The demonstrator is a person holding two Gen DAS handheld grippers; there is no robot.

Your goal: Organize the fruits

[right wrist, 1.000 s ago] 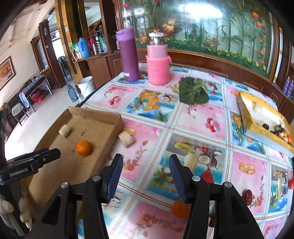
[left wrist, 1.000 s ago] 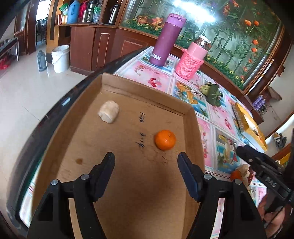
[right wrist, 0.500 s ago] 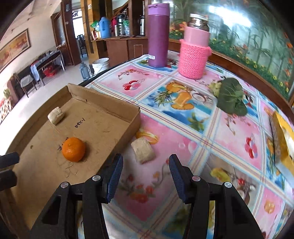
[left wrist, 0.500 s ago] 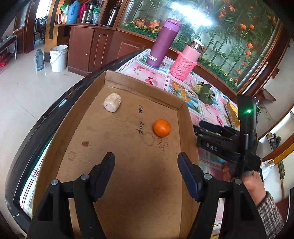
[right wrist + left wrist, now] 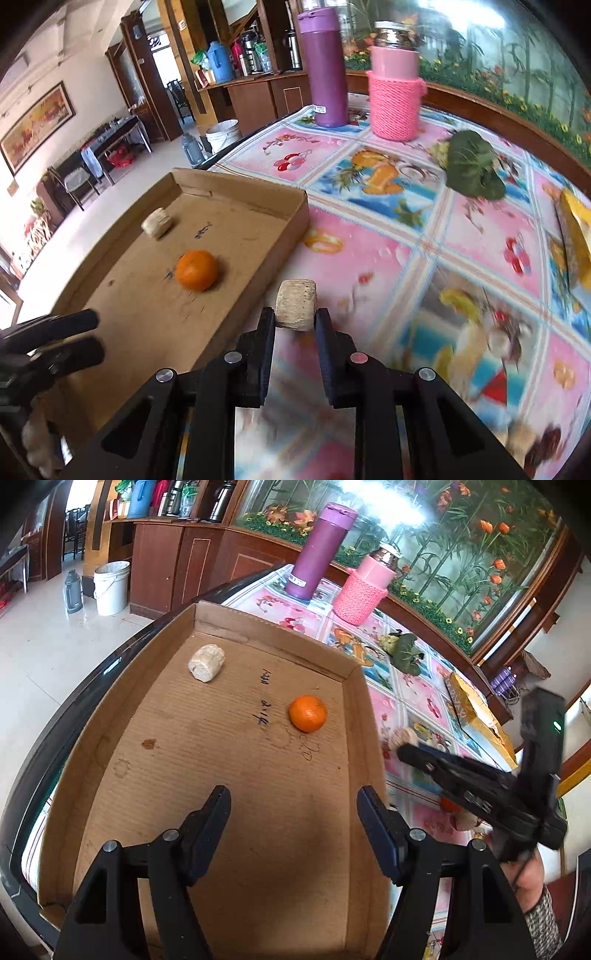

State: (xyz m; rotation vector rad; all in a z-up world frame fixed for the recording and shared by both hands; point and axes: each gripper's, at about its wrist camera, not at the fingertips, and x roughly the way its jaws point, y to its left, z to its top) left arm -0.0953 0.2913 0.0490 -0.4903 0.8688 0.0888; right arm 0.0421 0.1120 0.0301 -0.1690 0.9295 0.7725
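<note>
A shallow cardboard tray (image 5: 221,812) (image 5: 147,314) lies at the table's left edge. In it rest an orange (image 5: 307,713) (image 5: 196,269) and a beige cut chunk (image 5: 206,662) (image 5: 157,222). My left gripper (image 5: 293,794) hovers open over the tray's near half with nothing between its fingers. Just right of the tray wall, my right gripper (image 5: 295,317) (image 5: 404,751) is closing its jaws on a second beige chunk (image 5: 296,304) (image 5: 402,735), and both pads press its sides.
At the back of the fruit-print tablecloth stand a purple flask (image 5: 327,66) and a pink knit-covered jar (image 5: 395,96). A green leafy item (image 5: 472,166) and a yellow box (image 5: 572,236) lie to the right. Another orange (image 5: 448,805) sits near the front.
My right gripper came down to the beige chunk beside the tray and closed from half open onto it. The left gripper stayed open over the tray.
</note>
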